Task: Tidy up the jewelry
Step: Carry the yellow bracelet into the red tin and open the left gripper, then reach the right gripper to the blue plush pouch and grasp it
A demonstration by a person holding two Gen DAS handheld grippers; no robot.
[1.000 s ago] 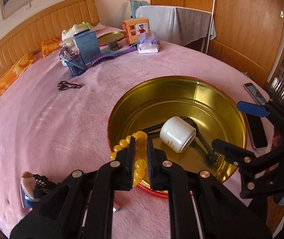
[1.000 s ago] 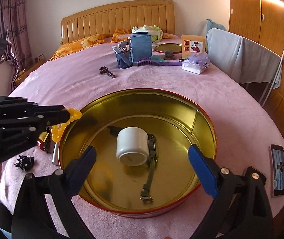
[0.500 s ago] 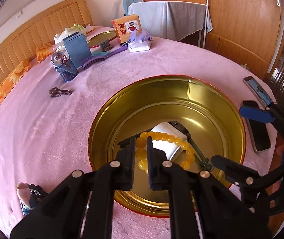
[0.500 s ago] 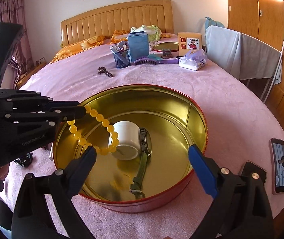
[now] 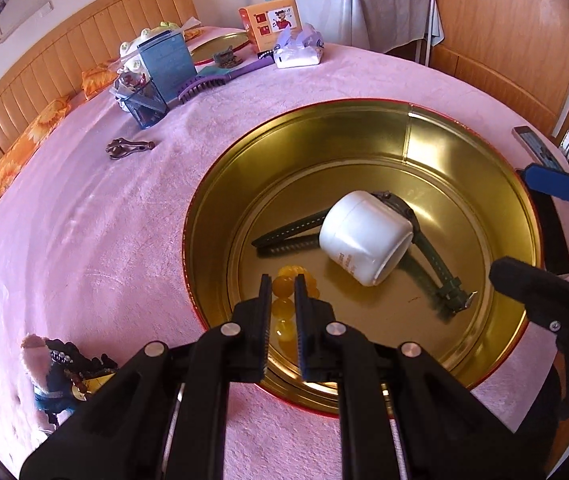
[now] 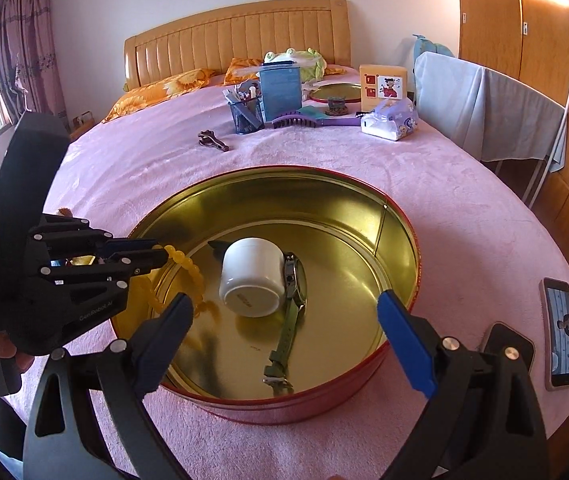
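1. Two grippers work over a gold tin [image 6: 398, 236]: the left gripper [image 5: 282, 280] clenches a yellow bead bracelet [image 6: 188, 266] inside it, while the right gripper [image 6: 284, 312] waits with jaws spread.
2. Released carelessly, beads could snag the toothed pads or drape over the white jar [image 6: 252, 276] and green watch [image 6: 294, 300].

Round tin [image 6: 400, 240]: red outside, gold inside, lid off, sat upright on the pink bedspread. Yellow bead bracelet [image 6: 188, 266] hung from above the tin's left rim, its low end draped onto the tin floor; in the left wrist view the beads [image 5: 284, 308] lay bunched on the floor near the front wall. White jar [image 6: 252, 276] lay on its side mid-tin. Green-strapped watch [image 6: 294, 280] lay against the jar, strap stretched toward the tin's front wall.
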